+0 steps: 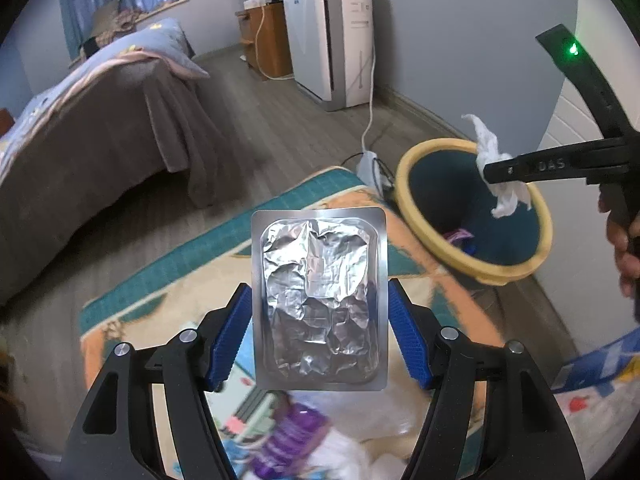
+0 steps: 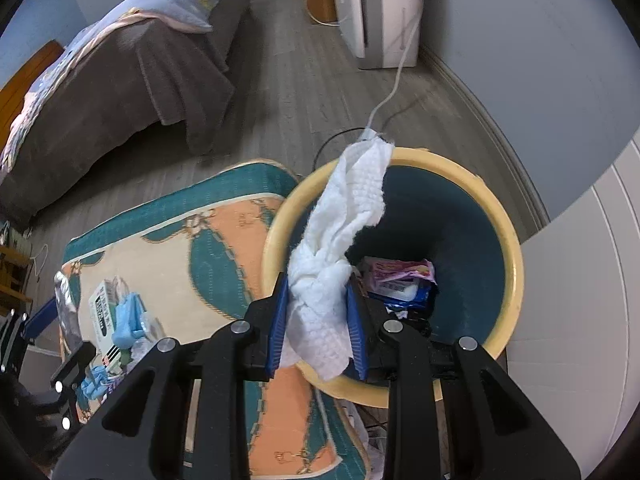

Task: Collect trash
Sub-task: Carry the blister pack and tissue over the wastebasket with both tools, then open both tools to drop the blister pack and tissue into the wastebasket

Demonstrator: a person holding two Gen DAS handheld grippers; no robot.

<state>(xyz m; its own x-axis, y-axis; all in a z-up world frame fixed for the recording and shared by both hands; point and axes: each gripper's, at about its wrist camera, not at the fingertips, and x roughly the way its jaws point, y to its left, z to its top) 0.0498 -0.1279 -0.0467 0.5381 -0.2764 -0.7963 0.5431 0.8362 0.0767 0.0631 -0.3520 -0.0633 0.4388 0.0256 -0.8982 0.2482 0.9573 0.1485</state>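
Observation:
My left gripper (image 1: 320, 332) is shut on a silver foil blister pack (image 1: 320, 300) and holds it upright above the rug. My right gripper (image 2: 318, 320) is shut on a crumpled white tissue (image 2: 340, 240) and holds it over the near rim of the yellow-rimmed trash bin (image 2: 512, 256). The bin holds a pink wrapper (image 2: 396, 270) and a blue packet (image 2: 420, 300). In the left wrist view the right gripper (image 1: 490, 174) holds the tissue (image 1: 490, 148) over the bin (image 1: 424, 240) at right.
A patterned teal and orange rug (image 2: 200, 248) carries more litter (image 2: 124, 320): a printed box, blue items, purple wrappers (image 1: 288, 436). A bed (image 1: 80, 136) stands left. A white appliance (image 1: 332, 40), cable and power strip (image 1: 368, 164) lie behind the bin. A white door (image 2: 580, 320) stands right.

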